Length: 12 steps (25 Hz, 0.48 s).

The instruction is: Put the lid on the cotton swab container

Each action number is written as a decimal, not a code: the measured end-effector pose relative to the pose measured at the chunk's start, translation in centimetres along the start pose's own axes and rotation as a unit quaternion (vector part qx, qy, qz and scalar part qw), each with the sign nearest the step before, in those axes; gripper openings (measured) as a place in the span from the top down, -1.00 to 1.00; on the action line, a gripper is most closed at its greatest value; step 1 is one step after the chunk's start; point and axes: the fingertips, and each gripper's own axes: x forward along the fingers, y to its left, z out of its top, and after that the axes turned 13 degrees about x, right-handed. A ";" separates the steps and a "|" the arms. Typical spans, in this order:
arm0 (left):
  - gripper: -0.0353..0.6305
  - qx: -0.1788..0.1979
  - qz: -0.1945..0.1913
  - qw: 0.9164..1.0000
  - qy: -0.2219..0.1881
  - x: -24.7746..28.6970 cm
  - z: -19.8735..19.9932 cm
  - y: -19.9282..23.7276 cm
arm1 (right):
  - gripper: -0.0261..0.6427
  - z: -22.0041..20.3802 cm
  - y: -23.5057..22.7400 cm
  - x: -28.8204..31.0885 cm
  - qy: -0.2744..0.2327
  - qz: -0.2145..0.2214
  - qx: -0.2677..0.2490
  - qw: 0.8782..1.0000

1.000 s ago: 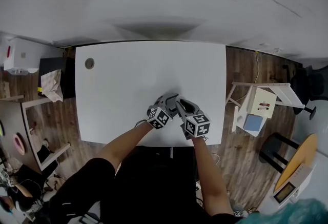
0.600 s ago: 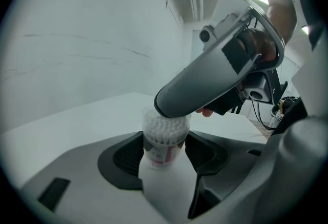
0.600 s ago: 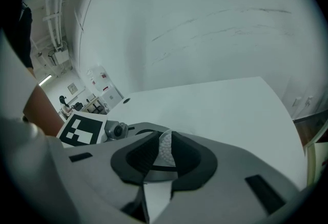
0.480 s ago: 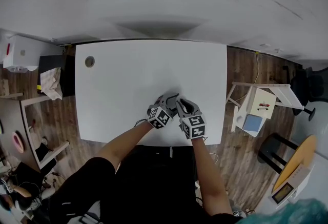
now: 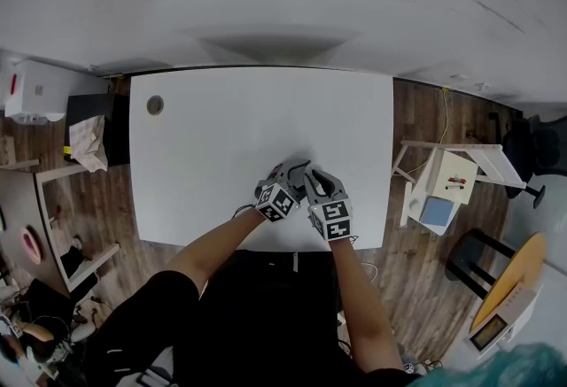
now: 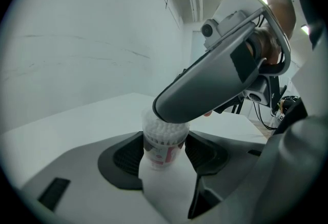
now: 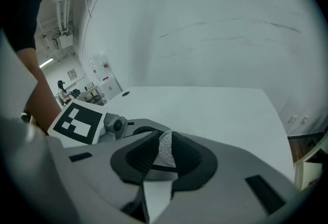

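The clear cotton swab container, full of white swabs and with a red label, stands upright between the pads of my left gripper, which is shut on it. My right gripper hangs right over its top and hides the rim. In the right gripper view the round white lid stands on edge, and the right gripper is shut on it. The left gripper's marker cube sits to the left. In the head view both grippers, left and right, meet over the table's near edge.
The white table has a round cable hole at its far left corner. On the wooden floor to the right stand a small white side table and a dark stool. Boxes sit at the left.
The right gripper has rolled about its own axis, so its marker cube now sits a little more to the left and lower. The left gripper and the container have stayed put.
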 end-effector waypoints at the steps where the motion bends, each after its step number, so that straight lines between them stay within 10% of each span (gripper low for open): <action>1: 0.12 0.000 0.000 1.000 0.000 0.0 0.0 0.0 | 0.66 0.0 0.1 0.0 -0.001 -0.003 -0.005 1.000; 12: 0.12 -0.007 0.001 1.000 -0.003 0.0 0.0 0.0 | 0.66 -0.1 0.4 0.2 -0.013 -0.023 -0.024 0.999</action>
